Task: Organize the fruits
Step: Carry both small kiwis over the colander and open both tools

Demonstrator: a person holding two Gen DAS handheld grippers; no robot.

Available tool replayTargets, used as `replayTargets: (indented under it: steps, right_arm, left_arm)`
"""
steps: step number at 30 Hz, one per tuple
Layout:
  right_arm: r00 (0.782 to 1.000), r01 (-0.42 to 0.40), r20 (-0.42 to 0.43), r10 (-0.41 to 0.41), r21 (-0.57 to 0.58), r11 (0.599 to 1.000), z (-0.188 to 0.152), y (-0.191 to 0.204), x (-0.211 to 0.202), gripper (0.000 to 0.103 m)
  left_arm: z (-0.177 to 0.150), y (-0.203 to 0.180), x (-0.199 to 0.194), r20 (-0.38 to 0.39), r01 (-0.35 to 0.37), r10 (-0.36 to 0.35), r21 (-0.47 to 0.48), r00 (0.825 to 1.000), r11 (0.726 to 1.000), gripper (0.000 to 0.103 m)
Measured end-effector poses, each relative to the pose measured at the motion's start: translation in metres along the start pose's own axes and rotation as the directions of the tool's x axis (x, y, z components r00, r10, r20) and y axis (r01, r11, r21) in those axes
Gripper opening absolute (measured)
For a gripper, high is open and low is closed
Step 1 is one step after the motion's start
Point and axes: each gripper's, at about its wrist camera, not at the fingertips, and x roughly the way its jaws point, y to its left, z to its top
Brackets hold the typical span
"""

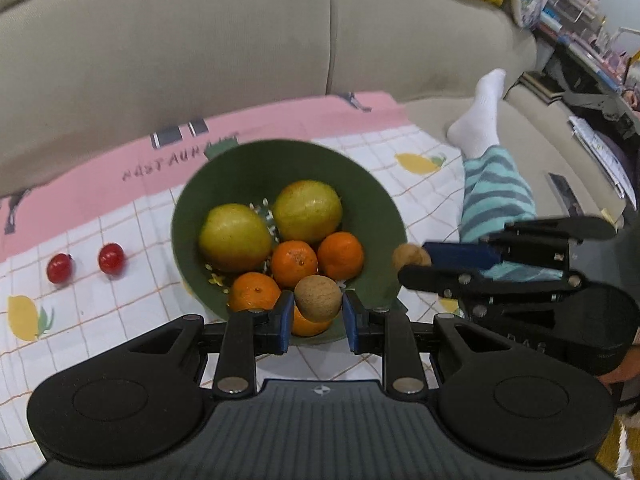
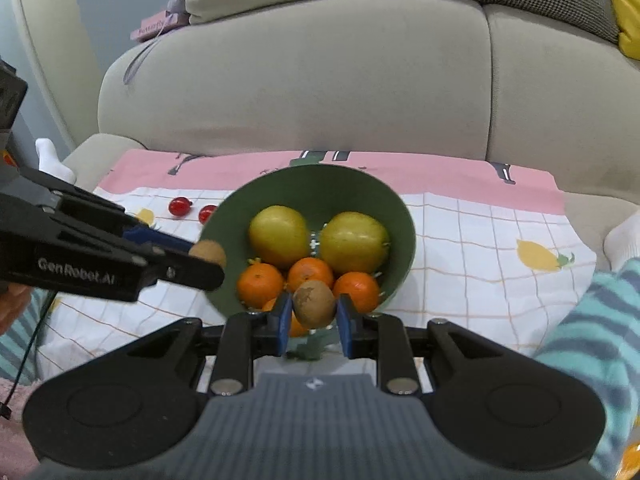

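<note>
- Nearest my left wrist camera: the left tongs point(image 1: 316, 312), blue pads clamped on a small brown fruit point(image 1: 319, 298), hanging just over the near rim of the green bowl point(image 1: 188, 208).
- The right tongs point(image 2: 312, 318) are likewise closed on a second brown fruit point(image 2: 314, 309), above the near rim as seen from the right wrist; I judge both are about to be dropped in.
- Bowl holds two yellow-green pears point(image 1: 235, 237), several oranges point(image 1: 295, 263); it sits on a checked cloth point(image 1: 120, 312) spread over a sofa point(image 1: 200, 60), not a table.
- Risk 1: both tongs converge on the same near edge; a knock between them could jar a fruit loose; from the left view the right tongs look close beside the bowl.
- Risk 2: release too near the rim; a round fruit may land on an orange, bounce out, roll across the cloth.
- Risk 3: soft seat under the bowl; pressing on the rim could tip it and spill the pile.
- Two red cherry tomatoes point(image 1: 86, 264) lie on the cloth left of the bowl, still uncollected; a runaway fruit could scatter them.
- A person's socked foot point(image 1: 482, 116) rests near the cloth; any shift there would rock the bowl.
</note>
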Motion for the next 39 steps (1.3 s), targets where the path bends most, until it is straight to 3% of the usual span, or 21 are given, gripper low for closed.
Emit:
replayTargets:
  steps: [6,9,17,24,39]
  right_arm:
    - [0.993,-0.067,-0.097,0.065,-0.015,0.998,0.024,-0.013,0.031,0.021]
    - [0.974,-0.127,-0.186,0.132,0.04,0.991,0.033,-0.024,0.053,0.021]
    - [0.923,-0.182,-0.338,0.183,0.035,0.983,0.045,-0.021,0.086,0.021]
    - [0.883,-0.166,-0.45,0.131,-0.038,0.985,0.043,-0.012,0.111,0.021]
    - [0.872,-0.123,-0.488,0.033,-0.153,0.98,0.042,0.005,0.128,0.021]
  left_arm:
    - [0.01,0.009,0.025,-0.101,-0.017,0.015,-0.019,0.995,1.0,0.029]
    - [0.012,0.015,0.035,-0.147,-0.016,0.011,-0.031,0.989,0.999,0.029]
    - [0.012,0.025,0.053,-0.202,-0.022,0.012,-0.046,0.979,0.999,0.029]
    - [0.013,0.026,0.06,-0.223,-0.02,0.013,-0.028,0.975,0.999,0.029]
    - [0.013,0.026,0.066,-0.229,-0.047,0.048,0.013,0.972,0.999,0.029]
